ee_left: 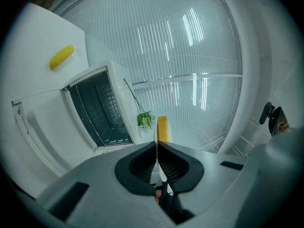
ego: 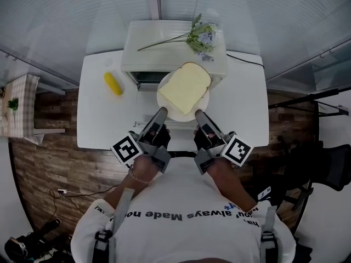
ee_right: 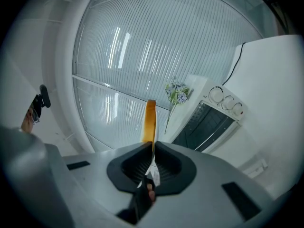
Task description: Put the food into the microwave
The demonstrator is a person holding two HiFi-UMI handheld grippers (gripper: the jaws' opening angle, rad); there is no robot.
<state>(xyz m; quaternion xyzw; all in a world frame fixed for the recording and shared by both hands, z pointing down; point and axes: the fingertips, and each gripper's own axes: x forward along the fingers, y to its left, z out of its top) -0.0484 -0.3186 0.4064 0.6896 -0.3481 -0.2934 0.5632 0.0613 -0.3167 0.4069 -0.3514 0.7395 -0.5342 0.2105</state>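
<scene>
A slice of pale yellow bread [ego: 185, 86] lies on a white plate [ego: 180, 114] held in the air in front of the white microwave [ego: 164, 43]. My left gripper [ego: 162, 113] is shut on the plate's near left rim, my right gripper [ego: 199, 115] on its near right rim. The left gripper view shows the plate edge-on in my left gripper [ee_left: 156, 144], the bread [ee_left: 162, 128] beyond, and the microwave [ee_left: 97, 109] with its door open. In the right gripper view my right gripper [ee_right: 153, 144] pinches the rim below the bread [ee_right: 150, 120]; the microwave [ee_right: 209, 120] stands to the right.
A yellow corn cob [ego: 113, 83] lies on the white table [ego: 98, 119] left of the microwave. A flower sprig [ego: 200, 36] rests on the microwave's top. A cable [ego: 244, 59] runs off its right side. The open door [ee_left: 42, 127] hangs toward me.
</scene>
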